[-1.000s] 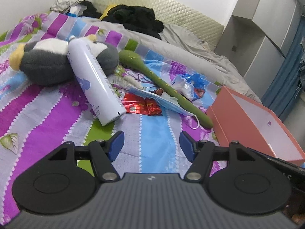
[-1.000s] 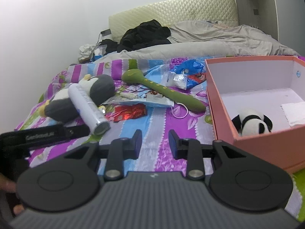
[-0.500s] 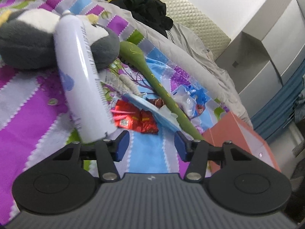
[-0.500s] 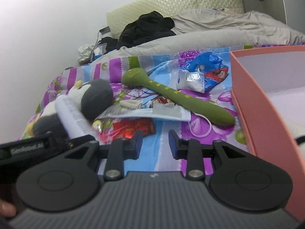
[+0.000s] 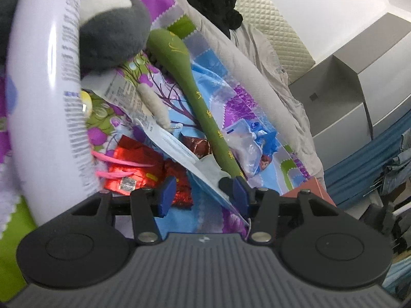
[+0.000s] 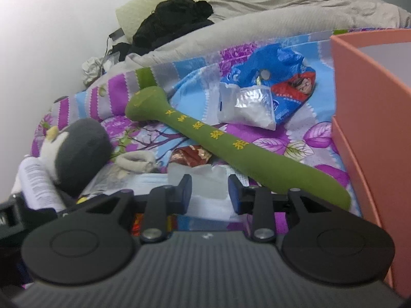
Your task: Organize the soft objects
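A long green plush club (image 5: 203, 107) (image 6: 231, 151) lies slantwise on the striped bedspread. A grey and white penguin plush (image 5: 113, 33) (image 6: 77, 154) lies to its left, against a white spray can (image 5: 43, 102) (image 6: 36, 187). A blue face mask (image 5: 177, 151) (image 6: 205, 187) lies in front of the club. My left gripper (image 5: 203, 195) is open and empty, low over the mask and a red foil wrapper (image 5: 138, 172). My right gripper (image 6: 209, 192) is open and empty, just above the mask, near the club's lower end.
A salmon cardboard box (image 6: 372, 118) (image 5: 308, 190) stands at the right, close to the club's end. A blue snack bag and a clear plastic bag (image 6: 259, 97) lie behind the club. Black clothes (image 6: 174, 20) and a grey quilt (image 6: 282, 10) lie at the headboard.
Both grippers have moved forward and down toward the clutter. The can, the penguin and the club now loom much closer. Both grippers stay open.
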Motion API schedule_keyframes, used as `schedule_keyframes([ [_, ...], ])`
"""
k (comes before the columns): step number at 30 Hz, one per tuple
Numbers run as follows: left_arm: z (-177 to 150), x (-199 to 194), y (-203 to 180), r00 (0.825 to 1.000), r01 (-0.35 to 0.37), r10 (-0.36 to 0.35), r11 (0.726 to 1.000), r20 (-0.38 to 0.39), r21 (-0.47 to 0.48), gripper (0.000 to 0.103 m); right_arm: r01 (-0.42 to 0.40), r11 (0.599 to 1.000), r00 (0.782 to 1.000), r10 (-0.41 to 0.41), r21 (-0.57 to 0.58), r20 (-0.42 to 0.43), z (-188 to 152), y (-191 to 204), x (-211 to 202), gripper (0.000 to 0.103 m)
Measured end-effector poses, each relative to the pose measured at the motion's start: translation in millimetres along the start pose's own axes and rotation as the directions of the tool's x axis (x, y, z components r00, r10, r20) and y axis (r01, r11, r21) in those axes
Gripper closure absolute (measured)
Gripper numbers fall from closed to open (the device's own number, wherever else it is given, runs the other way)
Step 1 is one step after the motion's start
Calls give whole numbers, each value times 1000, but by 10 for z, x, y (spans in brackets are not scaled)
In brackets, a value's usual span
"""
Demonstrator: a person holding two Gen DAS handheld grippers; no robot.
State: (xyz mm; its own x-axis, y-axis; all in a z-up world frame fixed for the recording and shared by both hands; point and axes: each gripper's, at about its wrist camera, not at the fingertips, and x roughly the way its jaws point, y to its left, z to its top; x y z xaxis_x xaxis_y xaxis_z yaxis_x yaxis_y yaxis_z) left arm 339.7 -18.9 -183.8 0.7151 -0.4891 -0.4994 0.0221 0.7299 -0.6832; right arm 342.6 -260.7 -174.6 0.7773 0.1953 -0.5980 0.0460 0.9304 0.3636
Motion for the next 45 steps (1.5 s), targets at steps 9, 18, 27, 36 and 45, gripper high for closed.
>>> schedule_keyframes([
  [9,4,360,50,1000,-9,8,999,-28,-44,61,-58,998,997,56,-32,-52,-15,-118,225,69],
  [18,-133,390,32,1000,-12,11,995,-21,-96,69,-38,999,999,37,-18,-21,-17,-166,79,98],
  [27,-327,493,-42,999,30,-35,987,-30,-155,96,4,1000,999,-4,-6,42,9,-163,-169,98],
  [36,-410,430,-7,999,20,-26,986,-32,-168,102,8,1000,999,-8,-7,45,-42,-137,-353,98],
  [45,-317,-182,-98,999,21,-24,994,-30,-110,102,11,1000,999,-9,-28,54,-171,16,-757,98],
])
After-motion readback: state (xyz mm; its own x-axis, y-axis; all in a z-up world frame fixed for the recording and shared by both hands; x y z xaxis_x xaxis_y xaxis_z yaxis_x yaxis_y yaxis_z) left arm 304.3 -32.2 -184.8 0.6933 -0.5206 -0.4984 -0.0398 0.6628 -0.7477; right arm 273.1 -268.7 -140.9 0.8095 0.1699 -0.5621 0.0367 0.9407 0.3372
